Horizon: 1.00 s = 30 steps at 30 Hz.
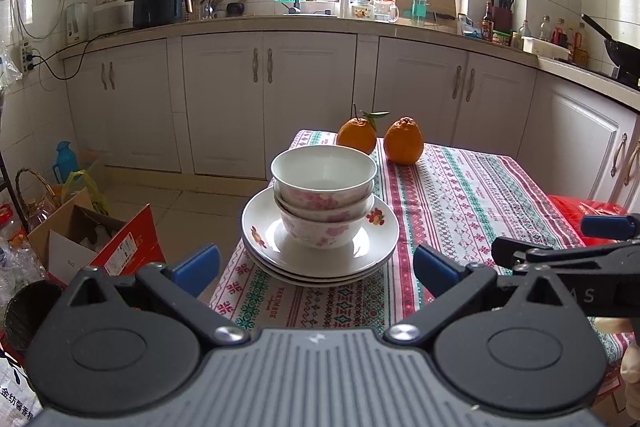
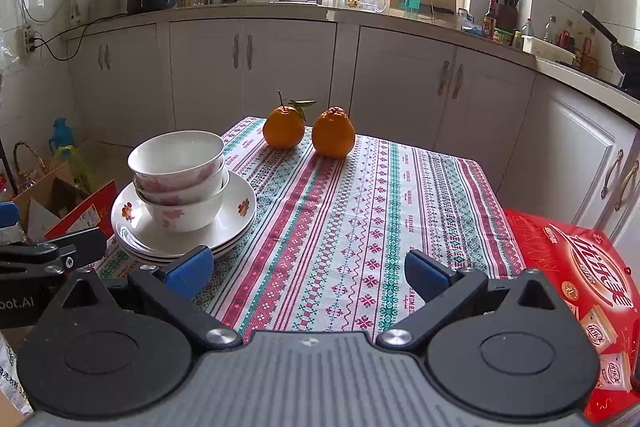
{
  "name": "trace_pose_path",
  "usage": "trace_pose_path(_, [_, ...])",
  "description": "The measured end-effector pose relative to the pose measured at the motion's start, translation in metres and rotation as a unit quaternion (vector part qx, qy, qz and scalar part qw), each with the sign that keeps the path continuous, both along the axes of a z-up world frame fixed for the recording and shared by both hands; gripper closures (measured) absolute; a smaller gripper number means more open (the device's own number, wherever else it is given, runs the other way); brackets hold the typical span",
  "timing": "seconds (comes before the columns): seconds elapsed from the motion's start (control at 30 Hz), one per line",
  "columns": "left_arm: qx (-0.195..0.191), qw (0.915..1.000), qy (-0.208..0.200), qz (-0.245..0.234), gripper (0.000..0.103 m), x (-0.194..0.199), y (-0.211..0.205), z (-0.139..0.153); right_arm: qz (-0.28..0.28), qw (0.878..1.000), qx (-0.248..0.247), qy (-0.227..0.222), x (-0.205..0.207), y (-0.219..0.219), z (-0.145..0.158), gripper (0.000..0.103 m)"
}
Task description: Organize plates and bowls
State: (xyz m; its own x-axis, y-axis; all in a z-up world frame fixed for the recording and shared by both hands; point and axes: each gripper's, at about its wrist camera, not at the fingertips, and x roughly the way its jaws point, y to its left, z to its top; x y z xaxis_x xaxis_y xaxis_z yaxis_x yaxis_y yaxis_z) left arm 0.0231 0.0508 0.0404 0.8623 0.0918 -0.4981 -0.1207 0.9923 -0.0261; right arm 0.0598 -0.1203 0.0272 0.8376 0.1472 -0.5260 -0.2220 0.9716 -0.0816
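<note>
White china makes up the stack near the left edge of the table: bowls nested one inside another, standing on a pile of plates. The bowls carry pink flower prints and the top plate has small red-and-orange motifs on its rim. Three bowl rims can be counted in the right wrist view, but the plates overlap so closely that their number is hard to fix — three edges seem to show at the front. The inside of the top bowl is mostly hidden by its own wall.

Two oranges sit side by side at the far edge of the table, well apart from the stack; one has a stem and a leaf. A patterned tablecloth covers the whole top, so the table's own surface cannot be seen.

The left gripper has its blue-padded jaws spread wide, empty, with the stack just beyond and between them — not touching. The right gripper is equally wide and empty, over bare cloth to the right of the stack. Each gripper shows only partly in the other's view, cut off at the frame edge.

A red box lies off the right edge of the table, partly cut off; a cardboard box sits on the floor at the left.
</note>
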Motion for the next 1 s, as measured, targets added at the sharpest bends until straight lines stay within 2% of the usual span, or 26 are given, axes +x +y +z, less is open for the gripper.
trace_pose_path(1.0, [0.011,0.9999,-0.001,0.005,0.001,-0.0005,-0.0069,0.0065,-0.012,1.000,-0.003,-0.011,-0.0018,-0.0021,0.0018,0.000])
